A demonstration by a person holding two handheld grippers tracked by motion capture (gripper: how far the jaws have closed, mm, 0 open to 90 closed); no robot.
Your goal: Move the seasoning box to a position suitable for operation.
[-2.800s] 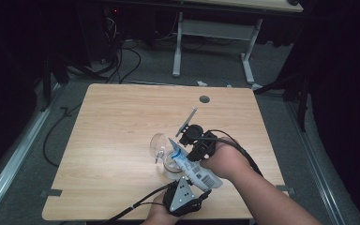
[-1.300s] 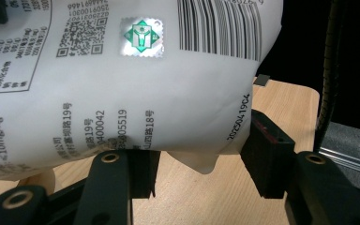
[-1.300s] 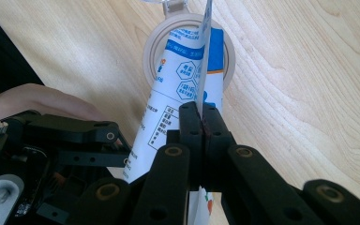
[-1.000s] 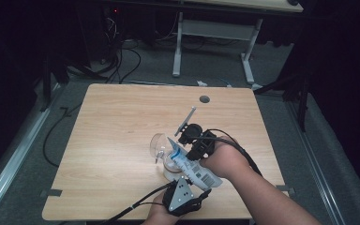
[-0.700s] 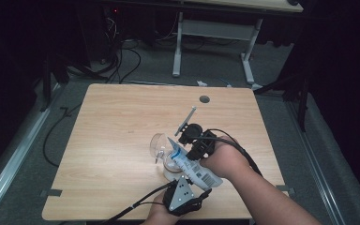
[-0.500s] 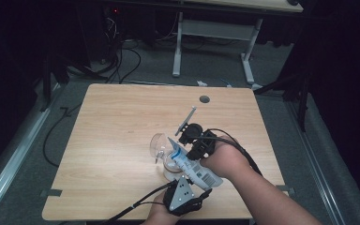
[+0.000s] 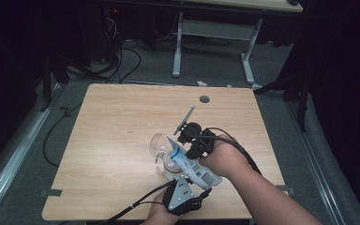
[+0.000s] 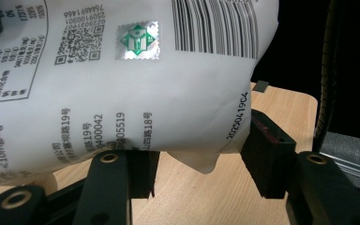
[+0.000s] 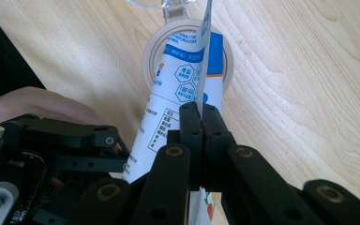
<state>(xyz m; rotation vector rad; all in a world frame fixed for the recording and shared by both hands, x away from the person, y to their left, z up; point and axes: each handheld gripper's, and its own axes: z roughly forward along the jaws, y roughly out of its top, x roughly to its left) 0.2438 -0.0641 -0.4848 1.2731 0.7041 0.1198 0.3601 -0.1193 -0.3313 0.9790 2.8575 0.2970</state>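
a white printed pouch (image 7: 190,161) is held tilted over an open clear jar (image 7: 169,164) near the table's (image 7: 122,122) front edge; pouring appears to be in hand. the pouch's thin edge is pinched by the right gripper (image 9: 200,117), jaws pressed together. the pouch's lower end is clasped between the left gripper's (image 8: 199,154) half-spread jaws. further tipping is judged necessary next. a barcode, qr code and "20250419c4" are printed.

- I'm looking into what reads as a lab or test room, dim all round.
- A bare wooden table (image 7: 122,140) with a cable hole (image 7: 204,99) stands on grey carpet (image 7: 23,154).
- Loose cables (image 7: 122,56) trail over the floor behind it.
- A second desk's white metal legs (image 7: 178,47) show farther back.
- Dark curtains (image 7: 347,93) hang at my right.
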